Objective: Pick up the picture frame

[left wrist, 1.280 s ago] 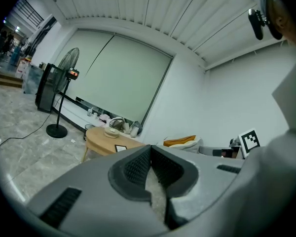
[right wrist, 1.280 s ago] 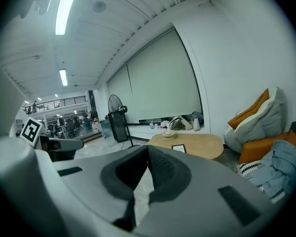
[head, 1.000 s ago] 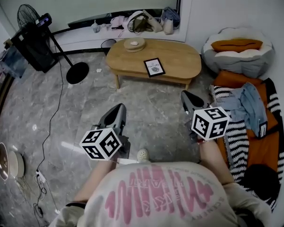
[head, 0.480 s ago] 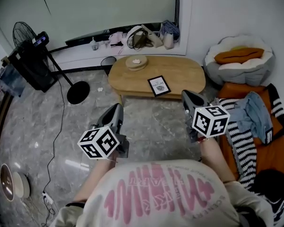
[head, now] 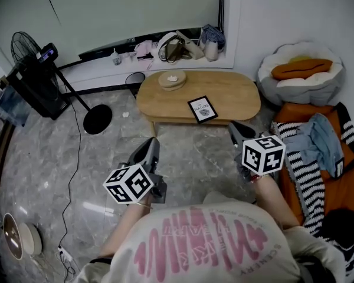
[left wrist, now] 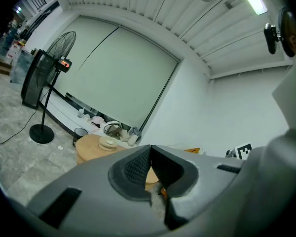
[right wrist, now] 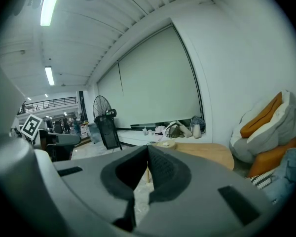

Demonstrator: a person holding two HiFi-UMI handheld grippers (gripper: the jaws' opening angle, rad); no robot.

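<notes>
The picture frame, black-edged with a white print, lies flat near the front edge of the oval wooden coffee table. Both grippers hang over the grey marble floor, short of the table and apart from the frame. My left gripper points at the table's left front; its jaws meet at the tips with nothing between them. To the right, my right gripper is close to the table's front edge, shut and empty. Neither gripper view shows the frame; the table shows beyond the right jaws.
A round wooden dish sits on the table's far left. A standing fan with a floor cable is at left. A cushioned bed and striped rug with clothes fill the right. Bags line the window ledge.
Both grippers have moved forward toward the table, and the table and frame now sit nearer in the head view. The jaws stayed shut.
</notes>
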